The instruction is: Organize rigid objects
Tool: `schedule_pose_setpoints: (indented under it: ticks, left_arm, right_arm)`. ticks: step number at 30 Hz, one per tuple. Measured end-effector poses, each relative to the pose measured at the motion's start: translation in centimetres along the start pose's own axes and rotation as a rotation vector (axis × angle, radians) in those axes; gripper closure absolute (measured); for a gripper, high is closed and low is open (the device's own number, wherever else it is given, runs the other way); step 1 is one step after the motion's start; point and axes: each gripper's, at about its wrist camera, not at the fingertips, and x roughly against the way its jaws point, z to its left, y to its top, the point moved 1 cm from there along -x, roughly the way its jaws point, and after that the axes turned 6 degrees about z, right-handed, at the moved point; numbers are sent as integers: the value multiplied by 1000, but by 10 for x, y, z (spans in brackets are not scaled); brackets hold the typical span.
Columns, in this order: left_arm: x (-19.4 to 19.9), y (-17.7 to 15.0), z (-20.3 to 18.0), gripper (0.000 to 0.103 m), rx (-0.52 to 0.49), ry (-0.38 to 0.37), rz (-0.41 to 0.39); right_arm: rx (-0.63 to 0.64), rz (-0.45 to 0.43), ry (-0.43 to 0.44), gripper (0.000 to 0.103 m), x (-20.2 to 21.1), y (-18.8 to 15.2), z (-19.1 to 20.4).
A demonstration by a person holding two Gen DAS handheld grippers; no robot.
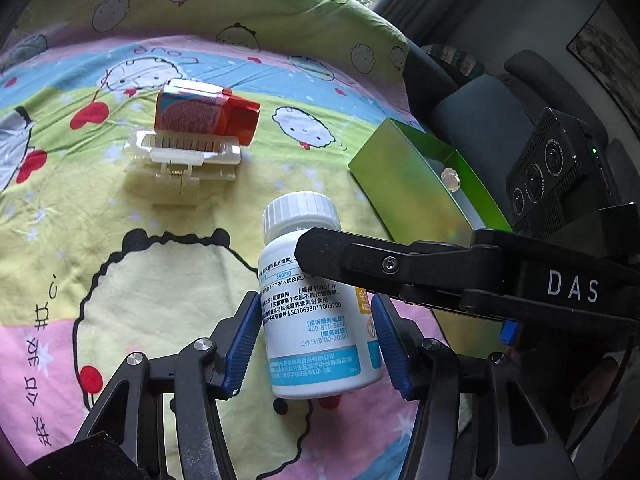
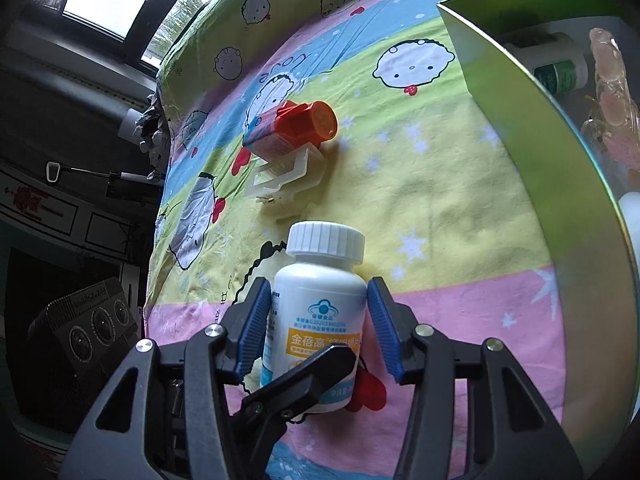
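A white pill bottle (image 1: 316, 320) (image 2: 320, 304) with a ribbed white cap stands tilted just above the cartoon bedsheet (image 1: 120, 280). My left gripper (image 1: 316, 312) is shut on it, blue pads against both sides of its body. My right gripper (image 2: 318, 312) is shut on the same bottle from another side. One black finger (image 1: 360, 260) of the right gripper crosses the bottle's upper part in the left wrist view. A left finger (image 2: 304, 380) crosses its lower part in the right wrist view.
An orange-red capped container (image 1: 204, 114) (image 2: 292, 128) lies against a clear plastic clip (image 1: 184, 160) (image 2: 284, 180) farther up the sheet. An open green box (image 1: 408, 176) (image 2: 540, 140) on the right holds a green-labelled bottle (image 2: 560, 72) and clear trinkets (image 2: 612, 108). Dark furniture borders the bed.
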Motion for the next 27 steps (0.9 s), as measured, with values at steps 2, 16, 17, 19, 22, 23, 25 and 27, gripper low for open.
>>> schedule_pose_setpoints:
  ticks: [2, 16, 17, 19, 22, 23, 25, 27]
  left_arm:
    - [5, 5, -9, 46, -23, 7, -32]
    - [13, 36, -76, 46, -161, -112, -106]
    - [12, 37, -80, 46, -167, -122, -104]
    - [10, 39, -87, 46, -178, -140, -101]
    - [6, 42, -98, 46, -194, -157, -94]
    - [4, 43, -102, 46, -202, -162, -93]
    - [1, 45, -109, 46, -212, -171, -85]
    - [-2, 44, -116, 46, -227, -177, -76]
  right_arm:
    - [-4, -34, 18, 54, 10, 2, 1]
    - [-37, -300, 52, 56, 101, -1, -14]
    - [-42, -314, 51, 56, 105, -1, -15]
    - [-55, -341, 50, 56, 114, -3, -20]
    - [-75, -370, 49, 57, 123, -5, -27]
    - [-82, -379, 47, 57, 126, -6, -29]
    - [-93, -395, 40, 57, 132, -9, -33]
    - [-107, -412, 33, 57, 137, -10, -38]
